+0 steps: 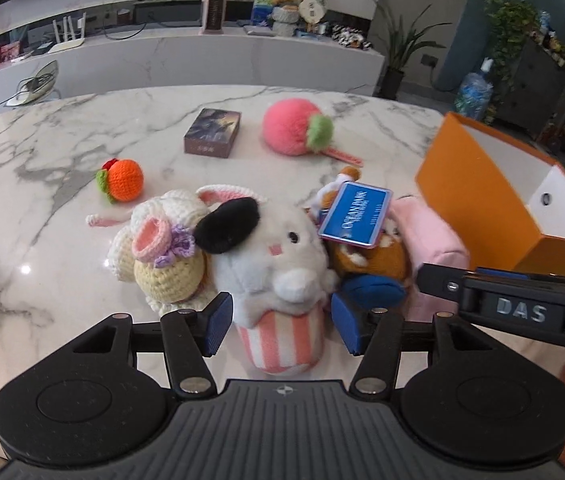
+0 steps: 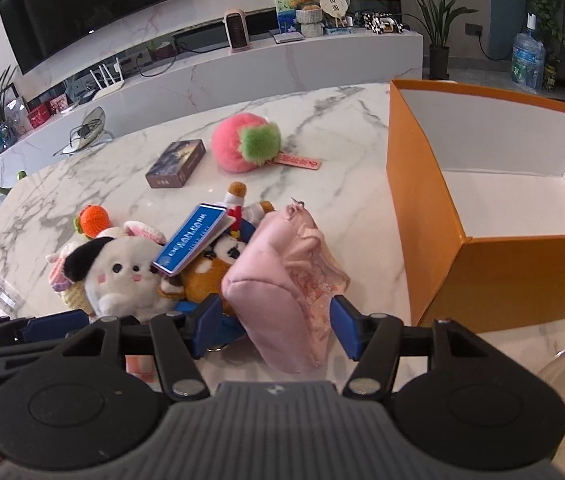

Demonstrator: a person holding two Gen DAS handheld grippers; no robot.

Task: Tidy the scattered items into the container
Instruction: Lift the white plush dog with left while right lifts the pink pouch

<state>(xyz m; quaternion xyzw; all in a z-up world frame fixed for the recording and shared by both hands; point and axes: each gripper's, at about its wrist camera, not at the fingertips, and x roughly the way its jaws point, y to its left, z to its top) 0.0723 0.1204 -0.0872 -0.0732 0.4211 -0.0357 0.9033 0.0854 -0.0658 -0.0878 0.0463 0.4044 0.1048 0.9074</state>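
My left gripper (image 1: 282, 326) stands open around the striped base of a white dog plush (image 1: 270, 252) with a black ear; thin gaps show beside both pads. My right gripper (image 2: 276, 324) is open too, its blue pads flanking a pink pouch (image 2: 278, 292) that lies on the marble table. Between the plush and the pouch sit a brown plush (image 2: 206, 276) and a blue card (image 2: 190, 244). A cream crochet bunny (image 1: 162, 248) leans on the dog's left side. The orange box (image 2: 422, 200) stands open and empty at the right.
Farther back on the marble table (image 1: 42, 200) lie a crochet orange (image 1: 122, 180), a dark card box (image 1: 212, 132) and a fluffy pink strawberry (image 1: 294, 126). The right tool's body (image 1: 522, 308) crosses the left wrist view at lower right. A long white counter runs behind the table.
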